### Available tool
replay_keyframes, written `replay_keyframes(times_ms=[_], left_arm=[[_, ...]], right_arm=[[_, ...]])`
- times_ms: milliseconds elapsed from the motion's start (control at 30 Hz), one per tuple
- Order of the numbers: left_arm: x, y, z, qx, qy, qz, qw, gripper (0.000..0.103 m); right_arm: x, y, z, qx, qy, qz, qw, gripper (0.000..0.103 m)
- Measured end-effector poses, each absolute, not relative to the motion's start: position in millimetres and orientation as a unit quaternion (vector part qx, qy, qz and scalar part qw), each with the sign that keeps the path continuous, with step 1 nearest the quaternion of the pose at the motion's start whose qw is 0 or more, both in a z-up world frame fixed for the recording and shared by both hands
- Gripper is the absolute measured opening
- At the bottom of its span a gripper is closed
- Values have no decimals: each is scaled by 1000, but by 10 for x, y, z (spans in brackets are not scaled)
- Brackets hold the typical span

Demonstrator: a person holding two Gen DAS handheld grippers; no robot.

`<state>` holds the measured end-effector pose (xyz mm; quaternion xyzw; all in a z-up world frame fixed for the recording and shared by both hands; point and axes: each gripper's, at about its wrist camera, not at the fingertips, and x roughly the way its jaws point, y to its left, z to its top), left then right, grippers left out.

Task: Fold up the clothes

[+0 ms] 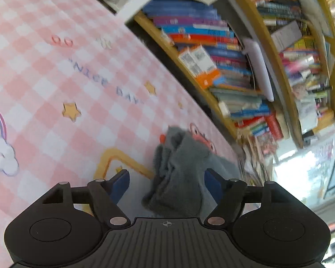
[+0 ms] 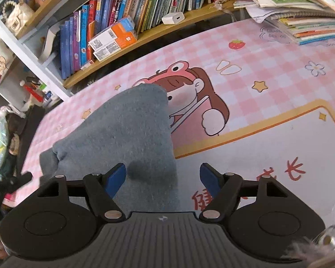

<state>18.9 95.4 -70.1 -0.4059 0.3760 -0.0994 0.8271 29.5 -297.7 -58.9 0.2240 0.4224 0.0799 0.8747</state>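
Note:
A grey fuzzy garment [image 2: 127,134] lies folded on the pink checkered table mat [image 2: 268,71]. In the left wrist view the same grey garment [image 1: 181,176] lies bunched between and just beyond the blue fingertips. My left gripper [image 1: 167,178] is open, its jaws wide apart on either side of the cloth without gripping it. My right gripper [image 2: 163,176] is open above the near end of the garment, with the cloth under its left finger [image 2: 116,178].
A bookshelf [image 2: 114,22] full of books runs along the far edge of the table. A stack of books and papers [image 2: 301,11] lies on the mat's far right corner. Clutter sits off the table's left edge [image 2: 6,134].

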Motion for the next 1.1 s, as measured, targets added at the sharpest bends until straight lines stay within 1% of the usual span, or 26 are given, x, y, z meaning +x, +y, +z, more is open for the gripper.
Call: replay_keyframes(times_ms=[100,167,300,333,367,400,433,467,500,533,567,600,700,767,800,867,967,1033,1067,1100], left_arm=[[299,803,-784,-386,414,-124,815,76],[354,740,-814,-382,417,-135,814,78],[465,675,-910,-391,431,-143,801,78],[482,656,-929,-394,431,-145,799,78],[502,632,-935,-394,430,-147,799,77],[514,607,-934,-393,432,-151,798,74],[510,584,-925,-392,434,-155,797,68],[505,561,-897,-387,432,-159,799,53],[501,538,-870,-382,431,-164,801,47],[497,514,-842,-378,429,-168,803,43],[485,484,-796,-368,426,-172,809,40],[459,439,-705,-344,417,-174,823,39],[437,380,-546,-311,402,-175,843,40],[483,394,-576,-315,416,-171,836,40],[498,402,-599,-319,420,-170,833,43],[529,417,-645,-328,428,-169,825,48],[576,439,-713,-340,439,-166,814,65],[607,454,-759,-349,447,-165,807,67],[622,462,-782,-353,451,-164,803,67],[638,469,-805,-357,455,-163,799,61]], right_arm=[[371,-2948,-605,231,433,93,866,71],[432,-2919,-627,233,446,102,858,71],[518,-2878,-694,246,466,111,842,71],[533,-2875,-710,250,471,113,838,70],[544,-2875,-716,254,475,113,835,65],[552,-2871,-718,257,476,115,833,62],[553,-2861,-710,255,476,117,834,59],[540,-2841,-683,246,472,119,838,50],[527,-2820,-656,236,469,121,843,47],[505,-2791,-622,224,462,124,849,39],[467,-2747,-580,206,450,129,859,35],[438,-2715,-552,192,440,134,867,34],[360,-2676,-492,171,419,144,880,33],[364,-2692,-534,177,424,145,876,34],[386,-2708,-572,182,433,141,871,34],[425,-2743,-647,195,449,134,862,44],[455,-2819,-717,221,457,126,852,52],[474,-2860,-772,239,463,124,844,53],[483,-2860,-789,243,465,126,842,51],[487,-2845,-788,242,465,129,842,43]])
